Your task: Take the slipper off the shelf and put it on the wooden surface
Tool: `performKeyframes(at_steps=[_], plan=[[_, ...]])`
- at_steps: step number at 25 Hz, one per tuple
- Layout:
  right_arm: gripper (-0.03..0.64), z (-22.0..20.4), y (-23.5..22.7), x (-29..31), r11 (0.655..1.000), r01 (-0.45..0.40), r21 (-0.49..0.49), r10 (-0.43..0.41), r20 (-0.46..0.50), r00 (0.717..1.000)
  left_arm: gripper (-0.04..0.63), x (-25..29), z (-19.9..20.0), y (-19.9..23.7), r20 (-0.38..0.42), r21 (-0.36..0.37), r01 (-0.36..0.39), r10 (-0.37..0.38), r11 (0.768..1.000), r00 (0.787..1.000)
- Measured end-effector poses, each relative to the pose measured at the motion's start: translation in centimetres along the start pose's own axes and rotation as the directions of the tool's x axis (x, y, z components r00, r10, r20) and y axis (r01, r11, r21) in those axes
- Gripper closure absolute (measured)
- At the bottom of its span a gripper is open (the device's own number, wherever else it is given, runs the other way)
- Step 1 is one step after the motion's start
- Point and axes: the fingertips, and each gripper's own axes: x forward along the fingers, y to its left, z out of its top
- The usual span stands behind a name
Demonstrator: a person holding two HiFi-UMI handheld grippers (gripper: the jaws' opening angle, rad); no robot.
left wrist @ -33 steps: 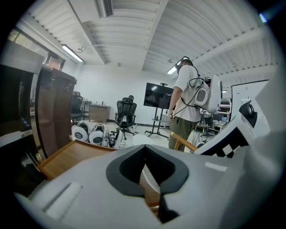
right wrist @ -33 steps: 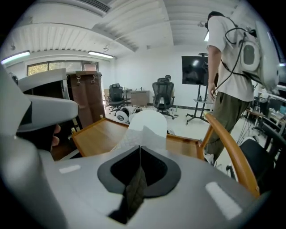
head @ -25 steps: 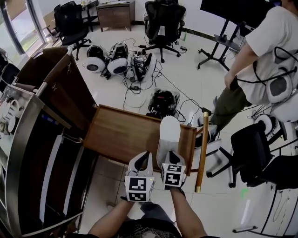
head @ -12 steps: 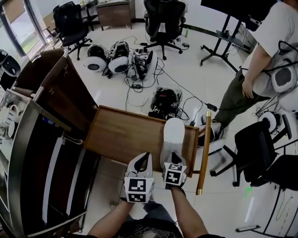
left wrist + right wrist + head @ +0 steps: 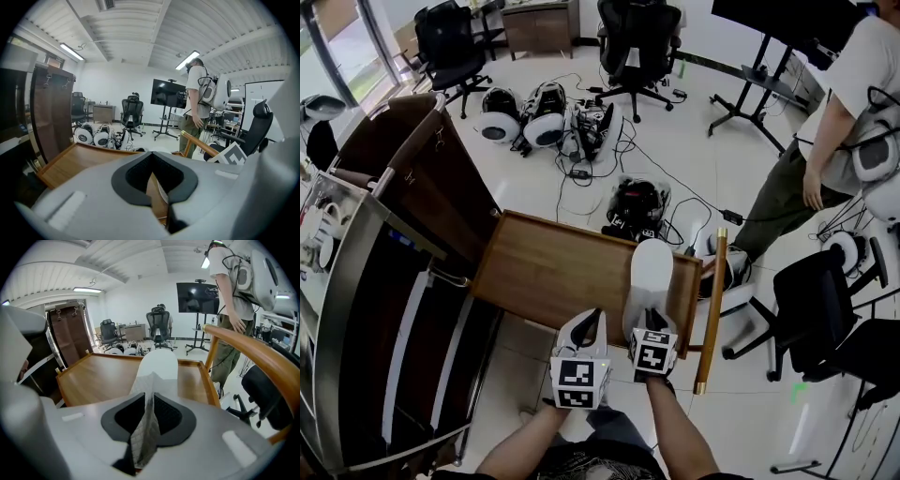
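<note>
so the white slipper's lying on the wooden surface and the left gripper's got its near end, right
Not the left one. The white slipper does lie on the wooden surface, but the right gripper has its near end. The right gripper view shows the slipper's quilted lining between its jaws, which are opening. The left gripper sits beside it with nothing between its jaws.

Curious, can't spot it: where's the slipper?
Head view: the slipper lies on the wooden surface, right side, heel in the right gripper, whose jaws are opening.
</note>
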Motion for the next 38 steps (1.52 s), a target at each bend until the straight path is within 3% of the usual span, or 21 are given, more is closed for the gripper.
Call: performKeyframes(at_steps=[13, 22, 31, 38], plan=[[0.584, 2.7, 0.6, -3.6, 0.998, -0.052, -0.021, 0.053, 0.087, 0.995, 0.589, -1.7, 1.2, -0.5, 0.018, -0.002, -0.046, 0.046, 0.999, 0.999], [0.617, 5.0, 5.6, -8.5, 0.974, -0.203, -0.104, 0.217, 0.149, 0.965, 0.589, -5.9, 2.7, 1.1, 0.044, 0.0, -0.126, 0.126, 0.992, 0.991], [0.617, 6.2, 17.0, -15.1, 0.867, -0.414, -0.279, 0.47, 0.181, 0.864, 0.589, -13.6, 2.4, 4.5, 0.1, -0.065, -0.246, 0.252, 0.967, 0.963], [0.617, 2.9, 27.4, -22.2, 0.738, -0.538, -0.409, 0.634, 0.145, 0.759, 0.589, -24.9, -0.1, 8.2, 0.132, -0.134, -0.403, 0.419, 0.905, 0.898]])
